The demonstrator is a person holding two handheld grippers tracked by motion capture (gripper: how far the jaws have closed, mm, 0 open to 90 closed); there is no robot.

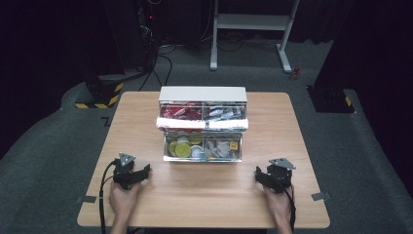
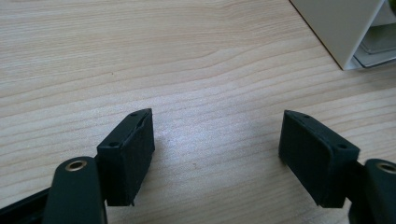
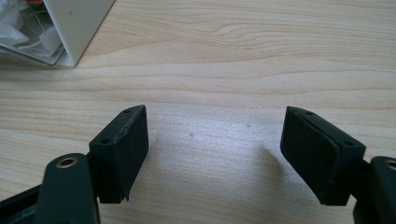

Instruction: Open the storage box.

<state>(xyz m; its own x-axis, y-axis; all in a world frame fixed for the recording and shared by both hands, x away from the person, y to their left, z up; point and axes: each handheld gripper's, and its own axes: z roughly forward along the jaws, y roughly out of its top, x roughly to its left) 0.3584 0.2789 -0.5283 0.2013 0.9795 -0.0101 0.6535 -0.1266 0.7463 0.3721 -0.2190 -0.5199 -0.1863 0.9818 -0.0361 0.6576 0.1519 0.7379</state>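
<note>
My left hand-held gripper (image 1: 130,171) and right hand-held gripper (image 1: 273,176) rest wide apart-jawed, holding nothing, on bare tabletop (image 1: 204,195) near its front edge, flanking the open organizer box (image 1: 203,124) set mid-table beyond them.

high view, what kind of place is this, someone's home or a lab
Most likely a lab or recording studio, not a home: dark curtained walls, a wooden table alone on grey carpet, hazard-striped stand bases, and loose cables on the floor behind it.

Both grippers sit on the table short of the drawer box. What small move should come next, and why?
Probably bring the right gripper forward toward the open lower drawer of the box: both it and the left gripper rest open and empty on the table.
</note>
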